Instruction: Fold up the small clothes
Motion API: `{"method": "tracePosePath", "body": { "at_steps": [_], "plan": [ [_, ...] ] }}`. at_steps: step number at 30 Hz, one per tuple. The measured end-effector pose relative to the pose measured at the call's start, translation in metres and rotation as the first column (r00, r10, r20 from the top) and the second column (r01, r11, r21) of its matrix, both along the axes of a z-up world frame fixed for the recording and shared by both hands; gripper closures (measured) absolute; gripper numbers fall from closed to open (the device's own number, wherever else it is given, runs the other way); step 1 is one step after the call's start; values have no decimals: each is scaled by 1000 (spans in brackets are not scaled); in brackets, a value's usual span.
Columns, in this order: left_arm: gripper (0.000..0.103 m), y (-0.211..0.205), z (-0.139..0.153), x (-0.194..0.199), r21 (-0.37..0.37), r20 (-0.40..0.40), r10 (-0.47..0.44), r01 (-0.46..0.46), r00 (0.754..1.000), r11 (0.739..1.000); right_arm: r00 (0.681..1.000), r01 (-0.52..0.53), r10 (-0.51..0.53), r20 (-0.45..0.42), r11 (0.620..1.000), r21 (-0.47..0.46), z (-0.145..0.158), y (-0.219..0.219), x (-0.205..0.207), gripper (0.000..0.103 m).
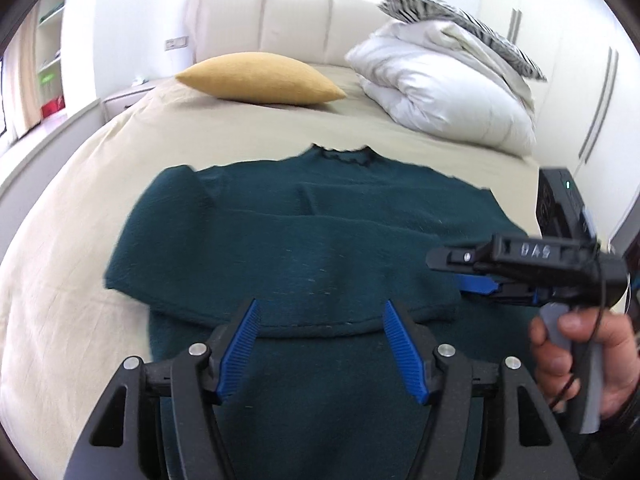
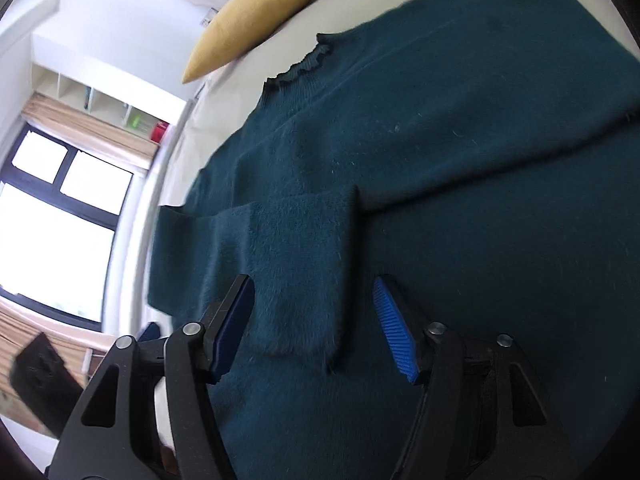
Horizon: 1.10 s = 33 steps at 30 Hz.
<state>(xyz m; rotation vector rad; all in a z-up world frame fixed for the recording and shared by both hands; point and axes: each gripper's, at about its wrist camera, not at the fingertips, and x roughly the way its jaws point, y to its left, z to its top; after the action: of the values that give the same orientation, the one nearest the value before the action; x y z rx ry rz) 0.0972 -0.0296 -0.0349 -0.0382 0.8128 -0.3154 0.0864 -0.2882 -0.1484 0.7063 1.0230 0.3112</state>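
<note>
A dark teal sweater [image 1: 304, 240] is lying flat on the beige bed sheet [image 1: 80, 280], its frilled neckline [image 1: 344, 154] pointing toward the headboard [image 1: 260, 20]. Both sleeves are lying folded in across the body, and one sleeve cuff [image 2: 296, 280] is resting on the chest area.

The left gripper [image 1: 320, 344] is hovering just over the sweater's near part, its blue pads [image 1: 402, 354] standing apart with nothing pinched between them. The right gripper [image 2: 314, 328] is hanging over the folded sleeve; its jaws are spread too, with the cuff lying below the gap and the pads not pressing on it. In the left wrist view the right gripper [image 1: 476, 282] is showing from the side at the sweater's right edge, with a hand [image 1: 584, 356] wrapping around its grey handle.

Farther up the bed a mustard pillow [image 1: 260, 78] is lying near the headboard, and a bundled white duvet [image 1: 440, 84] is sitting beside it with a zebra-striped cushion [image 1: 460, 20] on top. By the window [image 2: 60, 220] open wall shelves [image 2: 100, 100] are holding small green and red items, too blurred to identify.
</note>
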Motion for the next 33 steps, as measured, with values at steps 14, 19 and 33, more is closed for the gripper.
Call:
{"method": "tracePosePath", "body": {
  "at_steps": [14, 19, 33],
  "plan": [
    [36, 108, 11, 47, -195, -45, 248, -252, 968, 948, 929, -76, 238, 285, 873, -482, 125, 48, 10, 96],
    [30, 117, 5, 76, -189, -63, 283, -290, 957, 938, 940, -40, 191, 283, 885, -464, 123, 6, 41, 96],
    [64, 82, -46, 154, 27, -162, 267, -266, 950, 964, 996, -9, 32, 78, 961, -277, 15, -56, 85, 89]
  ]
}}
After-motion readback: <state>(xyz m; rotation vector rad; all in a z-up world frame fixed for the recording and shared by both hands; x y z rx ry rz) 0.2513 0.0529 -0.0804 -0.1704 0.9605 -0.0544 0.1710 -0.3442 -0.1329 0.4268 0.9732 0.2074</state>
